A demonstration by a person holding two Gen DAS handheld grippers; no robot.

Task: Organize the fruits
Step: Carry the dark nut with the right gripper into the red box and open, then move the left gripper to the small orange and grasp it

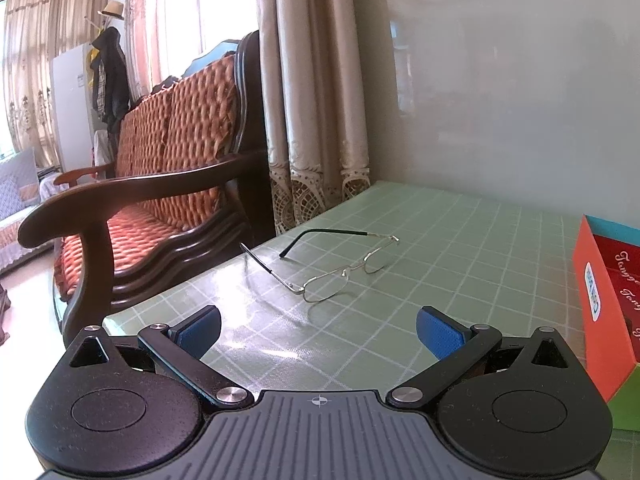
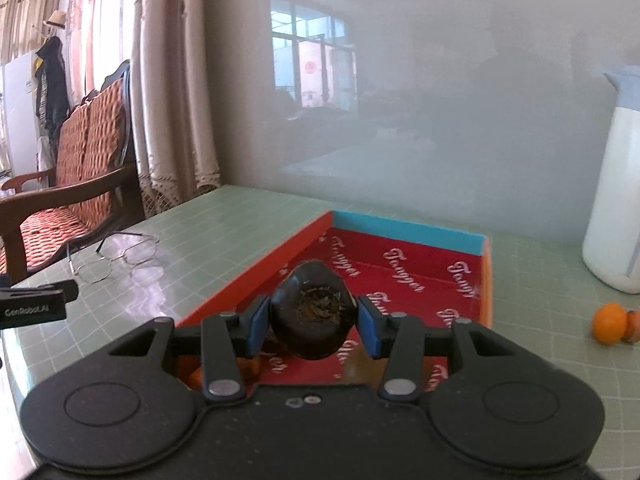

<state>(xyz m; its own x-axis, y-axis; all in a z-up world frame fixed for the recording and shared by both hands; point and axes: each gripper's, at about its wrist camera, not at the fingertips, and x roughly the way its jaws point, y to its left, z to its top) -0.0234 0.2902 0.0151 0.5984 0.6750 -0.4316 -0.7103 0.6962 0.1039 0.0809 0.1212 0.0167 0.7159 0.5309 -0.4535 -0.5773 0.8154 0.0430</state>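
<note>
1. I am holding a dark fruit, round and near black with a dried calyx facing the camera, in the right gripper. Its jaws are closed partway, both blue pads pressing the fruit's sides.
2. I am carrying it above the near end of the red box, the shallow tray with orange walls and a blue far wall. Something orange is lying in the box's near corner under the left finger; I cannot tell what it is.
3. My worry: the fruit is smooth and rounded, so it could be squeezed out of the pads and roll, or drop onto that orange piece if I let go from this height.
4. I am keeping the left gripper empty, jaws spread wide, hovering over the green table just beside the box's left wall.
5. The eyeglasses are lying ahead of it; a careless sweep could knock them.
6. Further right, an orange fruit is waiting on the table near the white jug, touching another reddish piece.
</note>
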